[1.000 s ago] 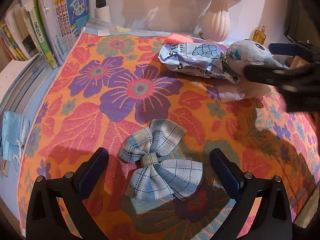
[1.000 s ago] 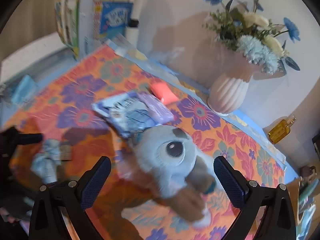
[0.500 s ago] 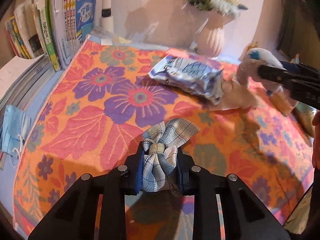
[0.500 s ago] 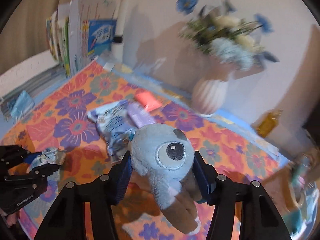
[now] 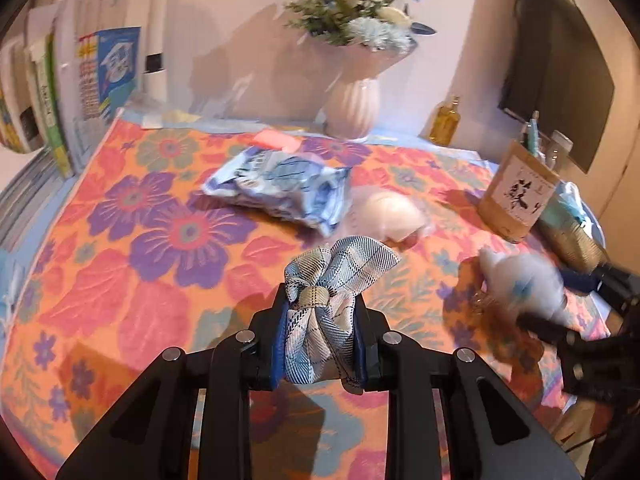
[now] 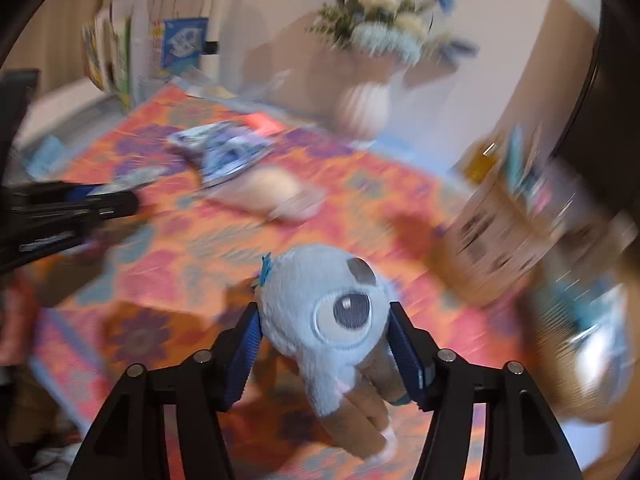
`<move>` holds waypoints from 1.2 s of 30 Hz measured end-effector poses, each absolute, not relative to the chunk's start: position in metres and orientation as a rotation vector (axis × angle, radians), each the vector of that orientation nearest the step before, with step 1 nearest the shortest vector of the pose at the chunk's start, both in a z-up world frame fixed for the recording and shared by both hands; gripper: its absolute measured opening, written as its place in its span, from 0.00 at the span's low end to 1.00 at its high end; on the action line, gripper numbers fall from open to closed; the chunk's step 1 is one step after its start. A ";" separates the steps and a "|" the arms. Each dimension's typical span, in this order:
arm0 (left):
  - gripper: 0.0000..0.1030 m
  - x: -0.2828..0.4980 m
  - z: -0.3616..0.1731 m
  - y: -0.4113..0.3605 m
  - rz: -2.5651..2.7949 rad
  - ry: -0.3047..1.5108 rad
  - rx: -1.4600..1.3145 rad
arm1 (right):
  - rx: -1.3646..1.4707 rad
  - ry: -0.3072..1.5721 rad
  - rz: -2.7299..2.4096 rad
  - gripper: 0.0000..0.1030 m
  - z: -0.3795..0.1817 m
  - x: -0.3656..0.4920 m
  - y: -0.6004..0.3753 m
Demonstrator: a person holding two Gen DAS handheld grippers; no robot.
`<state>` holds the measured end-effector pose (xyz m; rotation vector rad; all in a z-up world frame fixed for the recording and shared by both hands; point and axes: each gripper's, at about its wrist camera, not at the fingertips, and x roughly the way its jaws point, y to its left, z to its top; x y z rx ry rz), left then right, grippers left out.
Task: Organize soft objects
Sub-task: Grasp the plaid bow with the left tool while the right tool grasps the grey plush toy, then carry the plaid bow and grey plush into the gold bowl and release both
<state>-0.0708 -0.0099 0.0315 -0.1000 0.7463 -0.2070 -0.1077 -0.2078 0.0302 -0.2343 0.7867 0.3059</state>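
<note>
My left gripper [image 5: 319,344] is shut on a blue-and-white plaid fabric bow [image 5: 334,276], squeezed between its blue pads and held above the floral cloth [image 5: 120,280]. My right gripper [image 6: 325,344] is shut on a pale blue plush toy [image 6: 328,304] with a big embroidered eye and brown legs, lifted off the cloth. In the left wrist view the plush [image 5: 524,288] and the right gripper [image 5: 568,320] show blurred at the right. In the right wrist view the left gripper [image 6: 104,202] with the bow shows at the left.
A blue printed soft packet [image 5: 280,188] and a pale pink soft lump [image 5: 388,216] lie mid-cloth. A white vase of flowers [image 5: 354,108], a small amber bottle [image 5: 445,122], a brown box holder [image 5: 518,196] and upright books [image 5: 84,92] ring the cloth.
Both grippers closed from open: the left on the bow, the right on the plush. Both lifted their loads; the plush moved right and toward the front, away from the packet.
</note>
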 end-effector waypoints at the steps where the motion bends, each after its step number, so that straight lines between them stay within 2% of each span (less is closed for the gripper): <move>1: 0.22 -0.069 0.029 -0.010 -0.213 0.753 -0.109 | -0.189 0.793 0.338 0.63 0.030 -0.111 -0.214; 3: 0.22 -0.065 0.022 -0.009 -0.216 0.780 -0.128 | -0.147 0.784 0.392 0.66 0.032 -0.120 -0.226; 5: 0.22 -0.063 0.018 -0.007 -0.200 0.797 -0.131 | -0.147 0.768 0.390 0.88 0.035 -0.128 -0.236; 9: 0.22 -0.065 0.019 -0.011 -0.212 0.786 -0.114 | -0.158 0.725 0.409 0.92 0.044 -0.141 -0.242; 11: 0.22 -0.063 0.017 -0.014 -0.213 0.799 -0.102 | -0.175 0.700 0.407 1.00 0.046 -0.140 -0.240; 23: 0.22 -0.058 0.013 -0.012 -0.227 0.836 -0.130 | -0.169 0.764 0.343 1.00 0.009 -0.093 -0.228; 31: 0.22 -0.058 0.011 -0.016 -0.210 0.848 -0.101 | -0.355 0.721 0.216 1.00 -0.010 -0.097 -0.208; 33: 0.22 -0.057 0.011 -0.016 -0.216 0.853 -0.100 | -0.410 0.702 0.175 0.96 -0.012 -0.099 -0.201; 34: 0.22 -0.057 0.010 -0.016 -0.214 0.856 -0.099 | -0.407 0.690 0.165 0.89 -0.010 -0.100 -0.201; 36: 0.22 -0.058 0.011 -0.016 -0.217 0.848 -0.101 | -0.353 0.678 0.168 0.84 -0.005 -0.101 -0.206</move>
